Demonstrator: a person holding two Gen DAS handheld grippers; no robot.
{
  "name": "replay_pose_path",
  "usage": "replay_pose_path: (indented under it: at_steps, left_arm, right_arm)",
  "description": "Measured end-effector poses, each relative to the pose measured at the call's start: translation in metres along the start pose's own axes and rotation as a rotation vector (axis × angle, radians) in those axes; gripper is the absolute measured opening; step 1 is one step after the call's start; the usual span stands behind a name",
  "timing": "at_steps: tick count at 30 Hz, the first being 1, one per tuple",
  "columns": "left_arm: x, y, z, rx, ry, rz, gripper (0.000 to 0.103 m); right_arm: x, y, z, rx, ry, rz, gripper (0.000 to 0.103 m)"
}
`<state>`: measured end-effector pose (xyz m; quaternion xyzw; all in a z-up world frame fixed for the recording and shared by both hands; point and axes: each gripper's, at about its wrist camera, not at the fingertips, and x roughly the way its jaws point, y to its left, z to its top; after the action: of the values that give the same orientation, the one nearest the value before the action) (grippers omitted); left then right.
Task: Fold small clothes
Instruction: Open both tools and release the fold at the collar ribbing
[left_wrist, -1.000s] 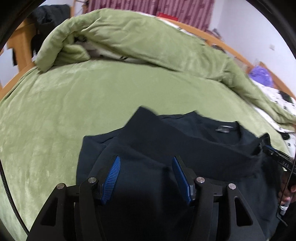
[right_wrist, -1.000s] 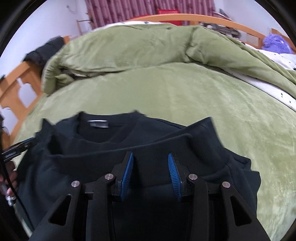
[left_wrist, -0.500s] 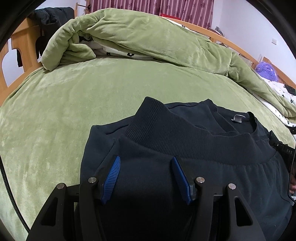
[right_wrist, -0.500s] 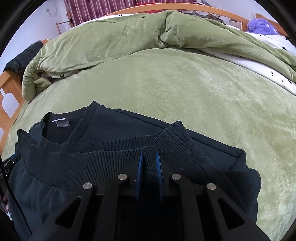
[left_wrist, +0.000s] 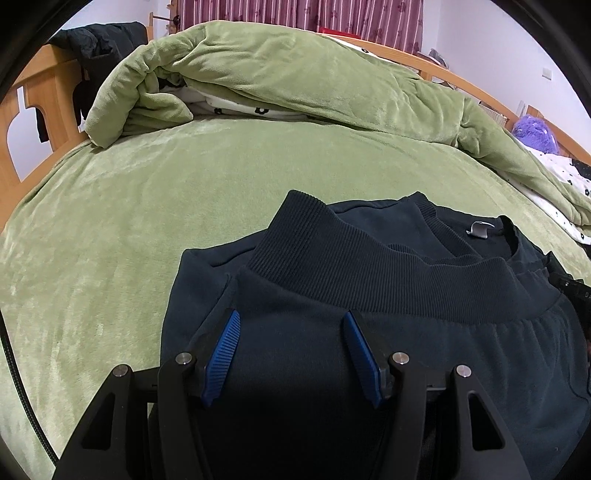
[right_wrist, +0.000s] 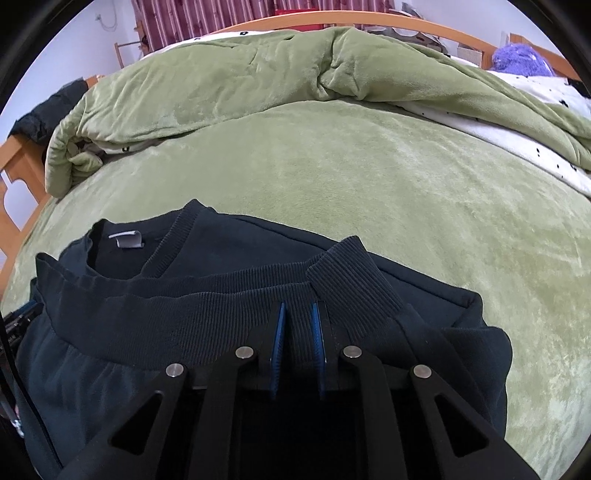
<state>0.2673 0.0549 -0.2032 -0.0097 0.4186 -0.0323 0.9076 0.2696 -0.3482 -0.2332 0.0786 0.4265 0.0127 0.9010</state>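
- Left gripper (left_wrist: 291, 319): fingers spread wide, unchanged, over the folded dark navy ribbed-hem sweatshirt (left_wrist: 388, 332); holding nothing
- Right gripper (right_wrist: 298, 314): remains nearly closed at the sweatshirt's ribbed hem (right_wrist: 221, 306); grip on fabric cannot be confirmed

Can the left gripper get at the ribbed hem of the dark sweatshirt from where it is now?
Probably yes. The left gripper is open over the sweatshirt, and the ribbed hem lies just ahead of its fingertips with nothing between them. The right gripper sits farther along the hem, out of the way.
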Motion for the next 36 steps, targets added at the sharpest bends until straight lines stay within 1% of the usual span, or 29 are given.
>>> replay_pose_path:
  at_steps: [3,7,10,13,17,18,19,20,21,23,26,28,30,32,34,36]
  left_arm:
    - [0.0,0.0,0.0,0.001,-0.001,0.003,0.056]
    - [-0.002,0.0,-0.001,0.0,-0.004,0.006,0.056]
    - [-0.003,0.0,-0.001,0.001,-0.008,0.01,0.056]
    - [-0.006,0.0,-0.001,0.004,-0.009,0.023,0.056]
    - [-0.017,0.001,-0.002,0.003,-0.032,0.036,0.056]
    - [-0.019,0.003,-0.003,-0.006,-0.037,0.036,0.056]
    - [-0.023,0.005,-0.003,-0.018,-0.041,0.029,0.056]
    - [-0.026,0.007,-0.004,-0.027,-0.042,0.022,0.056]
    - [-0.027,0.008,-0.005,-0.031,-0.041,0.02,0.056]
    - [-0.033,0.011,-0.009,-0.037,-0.041,0.017,0.056]
    - [-0.045,0.013,-0.019,-0.029,-0.045,0.017,0.056]
    - [-0.058,0.017,-0.029,-0.03,-0.054,0.015,0.056]
    - [-0.07,0.022,-0.039,-0.038,-0.056,0.001,0.056]
    - [-0.082,0.027,-0.048,-0.047,-0.058,-0.012,0.056]
    - [-0.094,0.03,-0.054,-0.035,-0.057,-0.019,0.056]
    - [-0.107,0.036,-0.061,-0.019,-0.065,-0.008,0.056]
  right_arm:
    - [-0.001,0.0,-0.001,0.007,-0.002,0.001,0.014]
    - [-0.003,0.01,-0.002,-0.045,0.004,-0.053,0.014]
    - [-0.007,0.014,-0.003,-0.064,0.003,-0.074,0.015]
    - [-0.017,0.016,-0.003,-0.071,0.001,-0.074,0.018]
    - [-0.036,0.028,-0.007,-0.097,-0.013,-0.045,0.02]
    - [-0.044,0.035,-0.008,-0.108,-0.027,-0.03,0.024]
    - [-0.049,0.041,-0.009,-0.116,-0.038,-0.019,0.031]
    - [-0.053,0.049,-0.01,-0.128,-0.05,-0.007,0.035]
    - [-0.059,0.059,-0.013,-0.147,-0.063,0.007,0.037]
    - [-0.067,0.072,-0.018,-0.158,-0.07,0.026,0.037]
    - [-0.081,0.092,-0.033,-0.137,-0.065,0.099,0.037]
    - [-0.091,0.11,-0.047,-0.15,-0.072,0.13,0.037]
    - [-0.099,0.131,-0.062,-0.181,-0.086,0.145,0.037]
    - [-0.104,0.151,-0.082,-0.206,-0.081,0.167,0.037]
    - [-0.101,0.168,-0.103,-0.224,-0.059,0.186,0.037]
    - [-0.091,0.182,-0.118,-0.25,-0.018,0.173,0.037]
